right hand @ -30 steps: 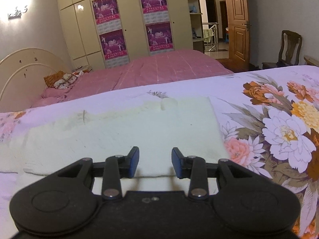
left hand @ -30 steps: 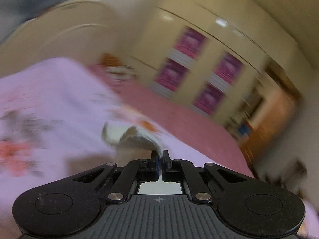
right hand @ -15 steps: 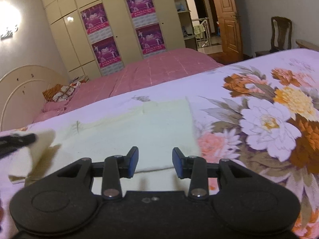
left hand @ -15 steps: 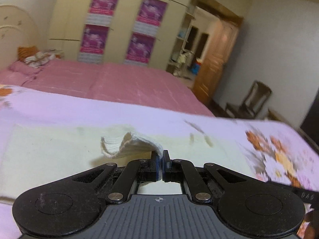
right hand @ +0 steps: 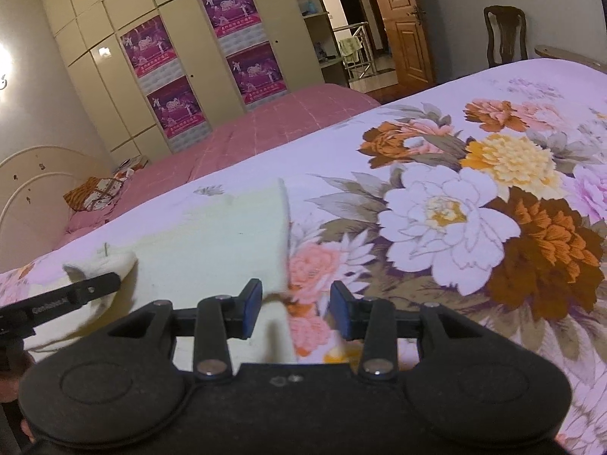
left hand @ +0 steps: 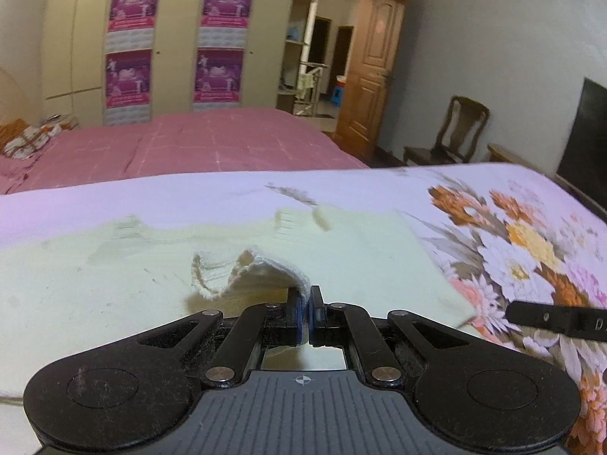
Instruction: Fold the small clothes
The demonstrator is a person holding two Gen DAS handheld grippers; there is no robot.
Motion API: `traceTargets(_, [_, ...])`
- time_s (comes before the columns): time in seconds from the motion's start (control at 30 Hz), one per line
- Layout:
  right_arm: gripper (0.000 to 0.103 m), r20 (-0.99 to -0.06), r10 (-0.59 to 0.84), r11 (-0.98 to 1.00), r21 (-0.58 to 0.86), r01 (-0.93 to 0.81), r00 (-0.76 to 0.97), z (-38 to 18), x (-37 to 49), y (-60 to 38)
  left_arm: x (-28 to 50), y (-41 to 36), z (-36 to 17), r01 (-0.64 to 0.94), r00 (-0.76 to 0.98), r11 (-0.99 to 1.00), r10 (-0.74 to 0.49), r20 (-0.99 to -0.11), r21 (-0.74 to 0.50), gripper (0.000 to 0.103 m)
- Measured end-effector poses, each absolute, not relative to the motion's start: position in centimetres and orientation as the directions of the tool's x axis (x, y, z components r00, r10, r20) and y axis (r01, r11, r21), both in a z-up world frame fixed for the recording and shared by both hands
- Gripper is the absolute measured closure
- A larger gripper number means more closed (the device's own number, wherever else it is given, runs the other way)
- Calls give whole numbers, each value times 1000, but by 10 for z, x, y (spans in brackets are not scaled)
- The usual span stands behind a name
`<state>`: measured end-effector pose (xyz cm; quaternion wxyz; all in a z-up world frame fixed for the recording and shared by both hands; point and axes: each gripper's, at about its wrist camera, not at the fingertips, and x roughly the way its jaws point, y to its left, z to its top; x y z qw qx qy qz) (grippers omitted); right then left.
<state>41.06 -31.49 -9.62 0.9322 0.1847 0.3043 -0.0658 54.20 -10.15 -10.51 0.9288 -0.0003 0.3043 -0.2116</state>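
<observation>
- Left gripper (left hand: 305, 316) clenched on a corner of the cream garment (left hand: 159, 288); the pinched flap (left hand: 246, 273) curls up off the rest.
- Right gripper (right hand: 296, 313) released, jaws apart, straddling the garment's near right corner (right hand: 275, 303), not yet gripping.
- Garment lies flat on the floral bedspread (right hand: 455, 204), just left of the big white flower (right hand: 444, 214).
- Long axis, as I judge it: left to right across the bed, right edge toward the flowers.
- To do it well: close right on that corner first, lift both to matched height, carry over together, lay edge on edge.
- Risk: uneven lift skews the crease.
</observation>
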Motion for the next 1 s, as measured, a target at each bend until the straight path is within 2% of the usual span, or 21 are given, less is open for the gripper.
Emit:
traceTargets(0.23, [62, -584, -15, 915, 320, 247, 811, -94, 406, -335, 534, -141, -112, 467, 675, 882, -399, -621, -60, 98])
traceTargets(0.27, [61, -583, -13, 913, 324, 247, 813, -93, 406, -336, 532, -146, -113, 477, 669, 877, -402, -625, -53, 91])
traceTargets(0.3, [61, -581, -11, 912, 328, 246, 814, -93, 407, -338, 528, -150, -114, 497, 661, 866, -425, -619, -63, 60])
traceTargets(0.33, [61, -580, -6, 911, 332, 243, 815, -93, 407, -338, 524, -150, -113, 525, 649, 847, -467, -601, -91, 33])
traceTargets(0.4, [60, -575, 5, 912, 338, 232, 818, -92, 410, -337, 510, -148, -107, 546, 669, 833, -499, -551, -92, 32])
traceTargets(0.5, [60, -563, 37, 918, 345, 194, 826, -90, 416, -331, 492, -116, -95, 477, 722, 875, -444, -531, -83, 32])
traceTargets(0.63, [59, -556, 104, 924, 361, 127, 825, -92, 432, -314, 461, -32, -90, 282, 804, 958, -266, -531, -52, 32])
traceTargets(0.8, [60, -571, 148, 931, 357, 81, 808, -102, 454, -287, 439, 74, -105, -9, 810, 999, -21, -586, -48, 32])
traceTargets(1.0, [62, -601, 154, 931, 354, 89, 784, -116, 478, -268, 444, 110, -115, -106, 799, 989, 21, -600, -106, 32])
